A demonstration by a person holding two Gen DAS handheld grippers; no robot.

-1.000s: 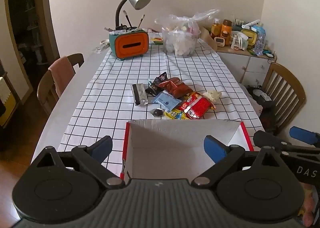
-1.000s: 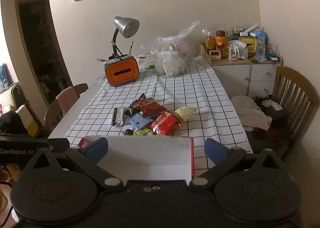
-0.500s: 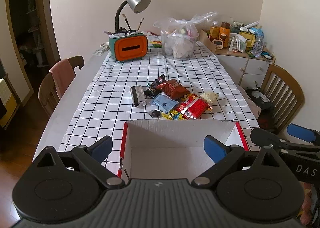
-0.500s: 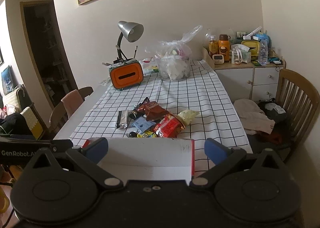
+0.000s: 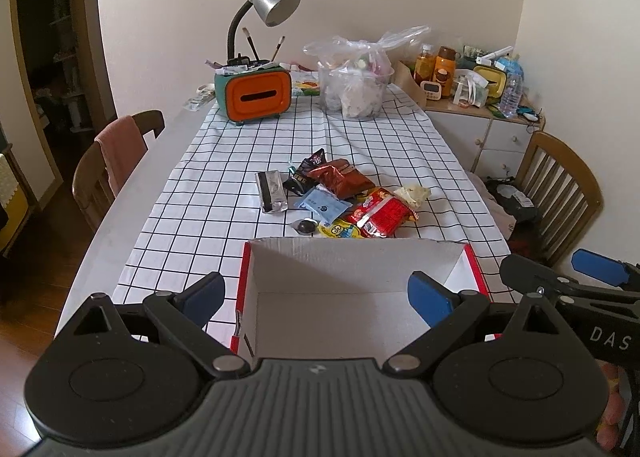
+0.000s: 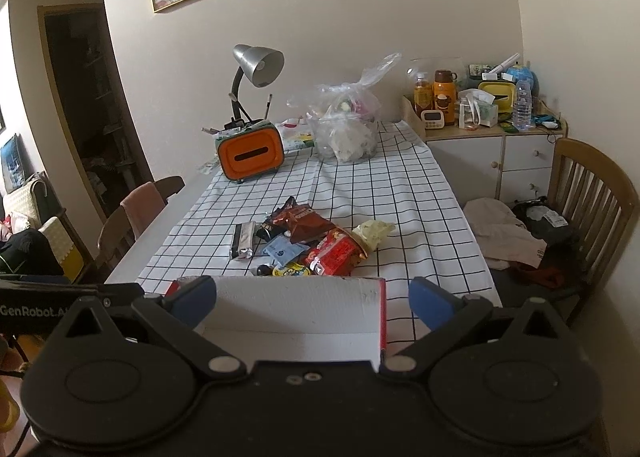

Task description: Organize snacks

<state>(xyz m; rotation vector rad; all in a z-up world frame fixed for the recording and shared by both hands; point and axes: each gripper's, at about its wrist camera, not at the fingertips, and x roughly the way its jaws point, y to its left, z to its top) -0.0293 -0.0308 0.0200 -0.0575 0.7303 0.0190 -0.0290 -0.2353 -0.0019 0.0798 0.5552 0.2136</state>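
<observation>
**Snack pile and open box on grid-cloth table: both claws spread wide, empty**

Left gripper [image 5: 316,295], black with blue finger pads: low centre of the left wrist view, claw spread wide, holding nothing; its pads frame the box from either side without touching it.

Right gripper [image 6: 314,299], same build: low centre of the right wrist view, claw likewise wide and empty. It also shows at the right edge of the left wrist view, lower half.

White cardboard box with red outer sides [image 5: 360,277]: open-topped, interior bare, lower centre of the left wrist view, standing on the white tablecloth with black grid lines [image 5: 240,161]. In the right wrist view only its far wall and right edge show.

Snacks, heaped mid-frame just beyond the box's far wall:
- silver foil packet with a black stripe [image 5: 271,191], leftmost, slightly apart from the heap
- dark brown crinkled bag [image 5: 338,177], at the back
- black wrapper [image 5: 304,173], left of the brown bag
- light blue flat sachet [image 5: 323,205], centre
- red glossy bag [image 5: 380,213], right of the sachet
- pale cream crumpled packet [image 5: 414,193], rightmost
- yellow cartoon-face pouch [image 5: 340,231], touching the red bag, nearest the box
- small dark round sweet [image 5: 306,225], left of the pouch

Background, upper centre: orange-fronted green tissue box [image 5: 254,97], silver gooseneck desk lamp [image 5: 272,7], clear plastic bag of goods [image 5: 354,85]. Wooden chairs stand at the left and right edges.
</observation>
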